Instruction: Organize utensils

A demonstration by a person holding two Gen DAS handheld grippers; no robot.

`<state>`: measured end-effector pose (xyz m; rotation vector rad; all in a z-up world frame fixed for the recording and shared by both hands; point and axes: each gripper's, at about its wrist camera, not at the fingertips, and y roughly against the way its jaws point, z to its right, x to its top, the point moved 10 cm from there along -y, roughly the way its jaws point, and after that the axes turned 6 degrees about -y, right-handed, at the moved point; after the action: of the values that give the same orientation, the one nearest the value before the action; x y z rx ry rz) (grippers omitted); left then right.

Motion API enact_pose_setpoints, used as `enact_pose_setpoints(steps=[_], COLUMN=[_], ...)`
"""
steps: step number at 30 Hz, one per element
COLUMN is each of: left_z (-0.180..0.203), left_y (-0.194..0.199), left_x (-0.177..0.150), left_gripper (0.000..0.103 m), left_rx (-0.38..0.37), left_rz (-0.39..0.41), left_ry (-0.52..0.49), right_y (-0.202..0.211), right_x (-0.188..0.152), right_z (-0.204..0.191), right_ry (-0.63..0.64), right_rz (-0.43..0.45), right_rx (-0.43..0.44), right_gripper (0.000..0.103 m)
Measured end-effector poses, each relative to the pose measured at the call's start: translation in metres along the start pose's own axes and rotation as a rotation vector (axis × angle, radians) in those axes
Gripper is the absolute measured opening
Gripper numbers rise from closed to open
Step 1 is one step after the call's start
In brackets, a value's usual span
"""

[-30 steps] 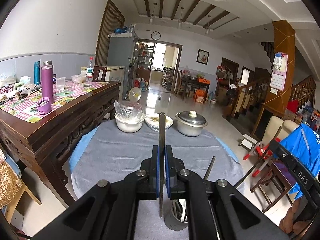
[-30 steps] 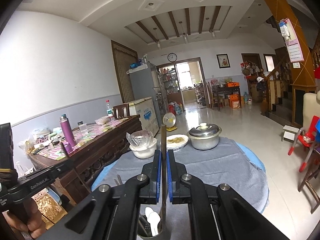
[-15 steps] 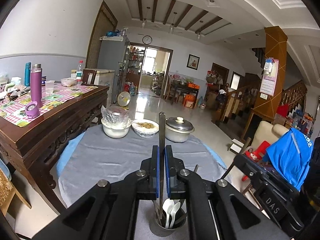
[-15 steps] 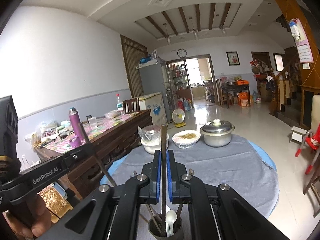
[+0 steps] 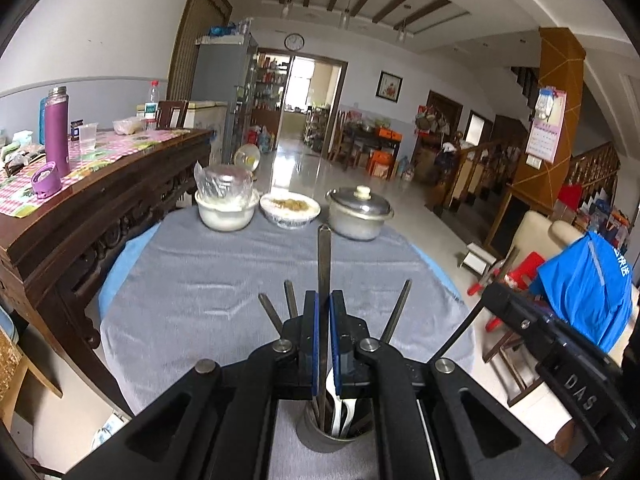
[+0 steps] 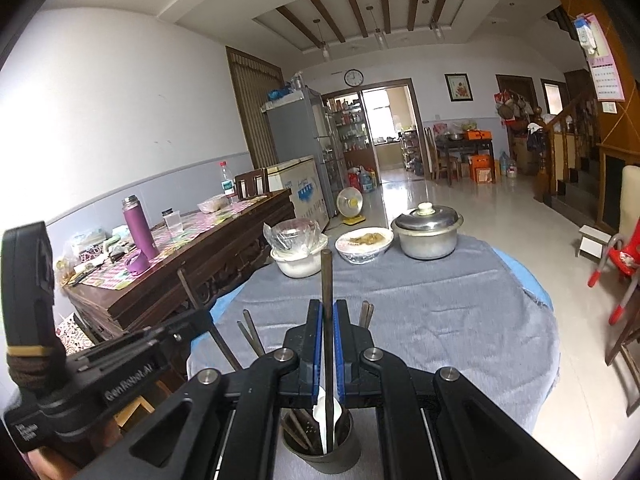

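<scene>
A grey metal utensil cup (image 5: 324, 442) stands on the grey tablecloth near me, holding white spoons (image 5: 345, 410) and several dark chopsticks (image 5: 398, 312) that lean outward. My left gripper (image 5: 323, 308) is shut on one dark chopstick (image 5: 324, 256), held upright, its lower end inside the cup. In the right wrist view my right gripper (image 6: 328, 314) is shut on another chopstick (image 6: 327, 280), also upright with its lower end down in the cup (image 6: 324, 454) beside a white spoon (image 6: 321, 406). Both grippers hover just above the cup, side by side.
At the far edge of the round table (image 5: 192, 300) stand a wrapped white bowl (image 5: 226, 210), a food bowl (image 5: 290, 210) and a lidded metal pot (image 5: 358, 216). A dark wooden sideboard (image 5: 100, 204) with a purple flask (image 5: 56, 128) stands left. A chair with a blue garment (image 5: 588, 280) stands right.
Both grippers came down and in over the cup. The held chopsticks, earlier above and beside it, now have their lower ends inside the cup. Both grippers stay shut.
</scene>
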<state>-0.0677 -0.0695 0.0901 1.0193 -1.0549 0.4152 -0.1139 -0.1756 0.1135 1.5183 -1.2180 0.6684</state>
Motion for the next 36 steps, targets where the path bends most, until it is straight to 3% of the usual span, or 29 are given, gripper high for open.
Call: enact_pose_setpoints(steps=[19,21,23,24,25,26,30,36], left_z=[-0.011,-0.013,-0.015,-0.017,-0.019,-0.02,-0.028,-0.039], left_y=[-0.004,-0.002,0.002,0.004,0.007,0.009,0.013,0.022], left_x=[-0.019,-0.019,-0.019,-0.019,-0.018,-0.017,-0.021,-0.032], left_gripper=[0.007,0.019,0.051,0.056,0.061,0.062,0.072,0.074], left_rx=[0.061,0.067,0.084,0.095,0.117,0.128,0.182,0.288], left_rz=[-0.073,-0.073,-0.066,-0.059,-0.05,-0.047,-0.075,-0.119], left_ry=[-0.016,-0.02,-0.024,-0.025,-0.031,-0.036,-0.062,-0.097], right_y=[-0.02,-0.02,-0.017,-0.016,-0.015,-0.012,-0.008,0.002], right_x=[-0.02,-0.02,-0.02,-0.02,-0.02,-0.02,-0.026,-0.04], right_z=[-0.007,-0.005,-0.002,-0.001,-0.001,0.0,0.004,0.014], right_ry=[-0.004,-0.017,-0.026,-0.026,-0.025,-0.021,0.011,0.018], right_rz=[-0.109,-0.115,-0.111,-0.109,-0.106,-0.095,-0.101,-0.136], right_rx=[0.032,0.035,0.034,0.03,0.028,0.023,-0.008,-0.047], right_gripper=[0.01,0.017,0.033,0.04,0.054,0.062,0.062,0.062])
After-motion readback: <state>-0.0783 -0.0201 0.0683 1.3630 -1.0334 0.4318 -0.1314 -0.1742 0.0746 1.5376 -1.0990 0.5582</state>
